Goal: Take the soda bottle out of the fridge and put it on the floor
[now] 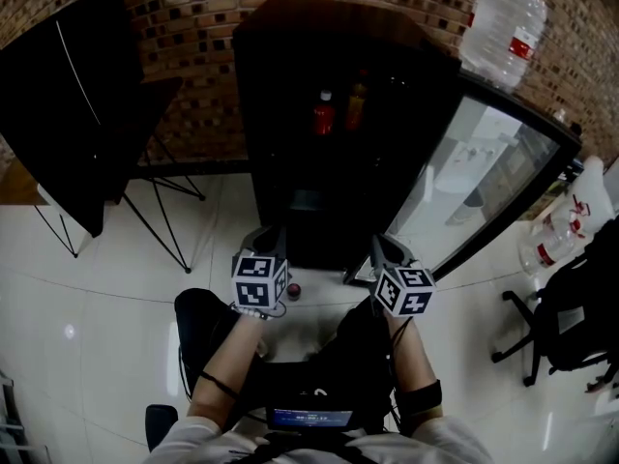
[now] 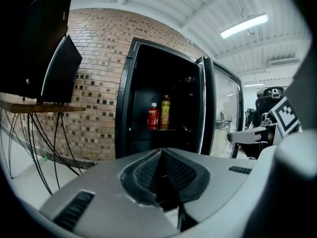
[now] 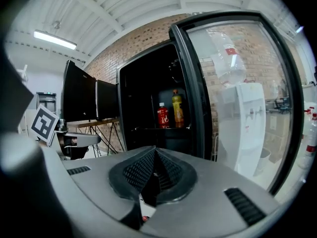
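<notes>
The black fridge (image 1: 290,114) stands open in front of me. On its shelf a red soda bottle (image 1: 323,114) stands upright beside an orange-yellow bottle (image 1: 356,106). The left gripper view shows the same pair, soda bottle (image 2: 153,117) on the left and yellow bottle (image 2: 165,112) on the right, and so does the right gripper view, with the soda bottle (image 3: 163,115) left of the yellow bottle (image 3: 177,109). My left gripper (image 1: 271,235) and right gripper (image 1: 385,247) hover low before the fridge, well short of the shelf. Both are shut and empty, seen close up as left gripper (image 2: 161,155) and right gripper (image 3: 154,155).
The glass fridge door (image 1: 484,182) swings out to the right. A big water jug (image 1: 503,27) sits on a dispenser (image 3: 250,128) behind it. A black screen on a stand (image 1: 68,114) is at the left, a chair (image 1: 571,317) at the right. A small red object (image 1: 293,291) lies on the white floor.
</notes>
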The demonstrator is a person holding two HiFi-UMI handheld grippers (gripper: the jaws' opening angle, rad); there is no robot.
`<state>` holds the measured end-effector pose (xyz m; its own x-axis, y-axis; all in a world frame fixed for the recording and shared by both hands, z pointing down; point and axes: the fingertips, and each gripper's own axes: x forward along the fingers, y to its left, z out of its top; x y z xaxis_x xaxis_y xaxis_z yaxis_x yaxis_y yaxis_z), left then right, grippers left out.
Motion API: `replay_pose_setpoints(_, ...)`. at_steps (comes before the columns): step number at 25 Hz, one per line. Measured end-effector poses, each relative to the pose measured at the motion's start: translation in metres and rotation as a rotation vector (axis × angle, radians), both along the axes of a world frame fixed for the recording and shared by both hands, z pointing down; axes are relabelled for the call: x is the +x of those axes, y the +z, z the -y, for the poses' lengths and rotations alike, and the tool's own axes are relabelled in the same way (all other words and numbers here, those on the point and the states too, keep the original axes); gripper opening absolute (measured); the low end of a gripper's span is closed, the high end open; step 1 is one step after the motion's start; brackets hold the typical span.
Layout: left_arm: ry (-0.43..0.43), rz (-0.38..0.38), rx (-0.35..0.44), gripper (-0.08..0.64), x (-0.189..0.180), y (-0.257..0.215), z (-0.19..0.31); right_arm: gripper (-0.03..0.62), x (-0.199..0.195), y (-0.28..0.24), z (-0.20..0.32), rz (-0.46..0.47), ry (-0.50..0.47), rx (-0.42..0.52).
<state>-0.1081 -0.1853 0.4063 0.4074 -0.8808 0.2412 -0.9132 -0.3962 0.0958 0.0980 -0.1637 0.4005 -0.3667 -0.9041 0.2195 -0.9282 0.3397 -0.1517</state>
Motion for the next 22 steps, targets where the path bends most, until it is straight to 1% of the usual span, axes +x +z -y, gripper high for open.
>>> replay_pose_setpoints(8,0.010,-0.002,-0.004,0.002,0.0032,0.0006,-0.0004,0.015,-0.0052,0.0023,-0.0011,-0.020,-0.013,-0.008)
replay_pose_setpoints(22,0.011,-0.004,-0.011,0.002,0.0070,0.0064,0.0028,0.015,-0.0021,0.0020,0.0006,-0.029,-0.007,-0.007)
